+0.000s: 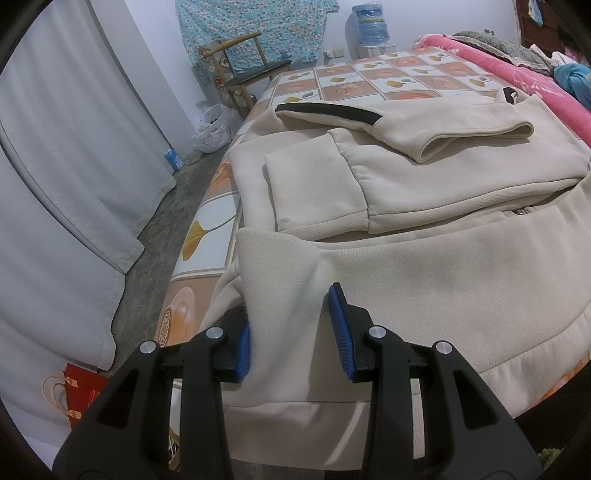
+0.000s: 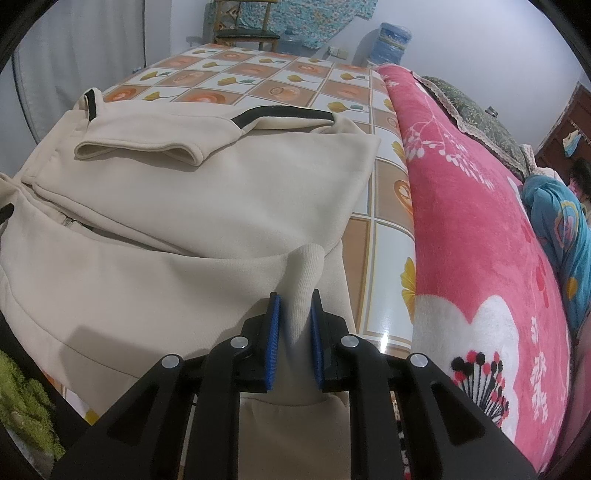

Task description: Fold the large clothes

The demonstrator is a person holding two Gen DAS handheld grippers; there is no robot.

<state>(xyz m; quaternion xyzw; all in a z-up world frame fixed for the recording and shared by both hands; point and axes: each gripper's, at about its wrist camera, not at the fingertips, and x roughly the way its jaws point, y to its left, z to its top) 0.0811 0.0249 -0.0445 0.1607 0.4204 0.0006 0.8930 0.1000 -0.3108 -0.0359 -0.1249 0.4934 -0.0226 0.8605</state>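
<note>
Jacket (image 1: 424, 184), cream with black trim, lies spread on the bed (image 1: 399, 79), sleeves already folded across its chest and the hem hanging over the near edge. Left gripper (image 1: 291, 332) pinches a raised tuck of the hem at the jacket's left corner, blue pads pressed into the cloth from both sides; right gripper (image 2: 295, 332) does the same at the right corner, its pads closer together on a thinner ridge of ribbed fabric. From this hold, the likely next move is lifting the hem up and over toward the collar. The risk, as judged here, is uneven travel: if one hand leads, the fold line skews and the stacked sleeves (image 1: 436, 136) could slide out of place. The thick fleece might also slip from the left pinch, which takes in a bulkier wad. A pink blanket (image 2: 480, 258) crowds the jacket's right side, near enough to snag a swinging corner. Beyond the bed stand a wooden chair (image 1: 247, 70), a water jug (image 1: 371, 24) and pale curtains (image 1: 74, 166).
</note>
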